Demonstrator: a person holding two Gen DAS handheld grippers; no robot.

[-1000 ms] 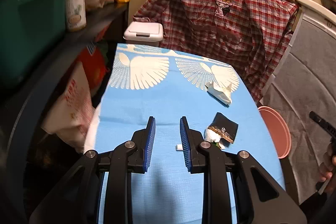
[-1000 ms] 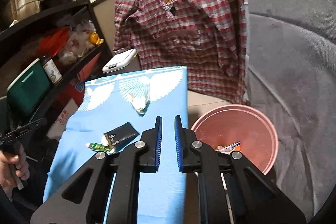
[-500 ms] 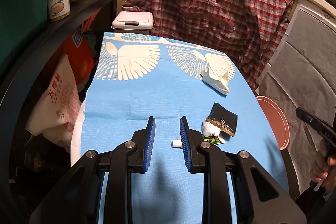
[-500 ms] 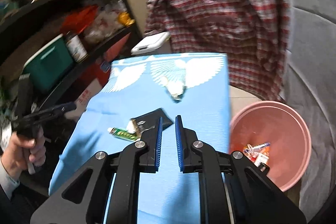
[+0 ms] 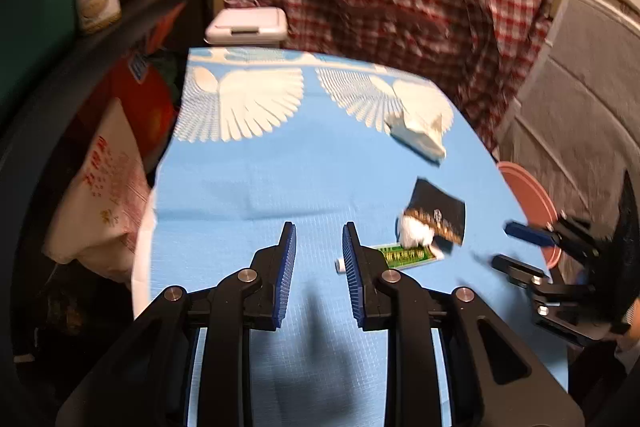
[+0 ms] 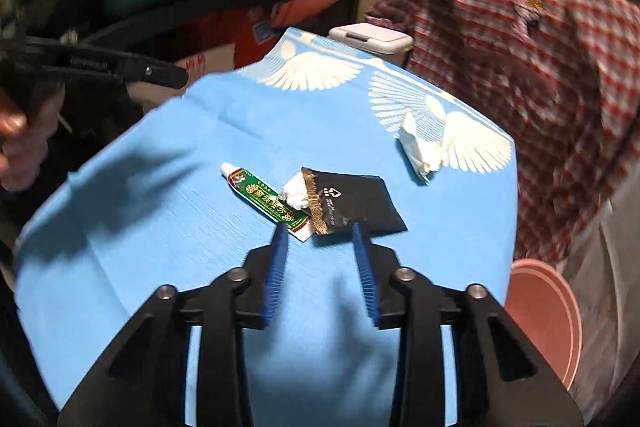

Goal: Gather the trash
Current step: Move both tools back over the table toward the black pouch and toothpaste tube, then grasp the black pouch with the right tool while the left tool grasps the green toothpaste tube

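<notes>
On blue cloth (image 6: 160,219) | right gripper (image 6: 320,239) hung parted, empty, over black wrapper (image 6: 360,199) | likely light, crinkly; pinch near edge

Right gripper (image 6: 320,233) swung from over pink bin (image 6: 540,319) to above blue cloth (image 6: 160,227); bin now at lower right edge of right wrist view. Jaws, nearly closed before, now spread wide, tips just short of black wrapper (image 6: 356,203) and green tube (image 6: 268,201) (white wad (image 6: 294,193) between them). Right gripper (image 5: 520,247) now enters left wrist view from right, over cloth edge; earlier only sliver showed. Left gripper (image 5: 318,247) drew nearer to trash, tube cap beside its right finger; jaw gap unchanged.
</notes>
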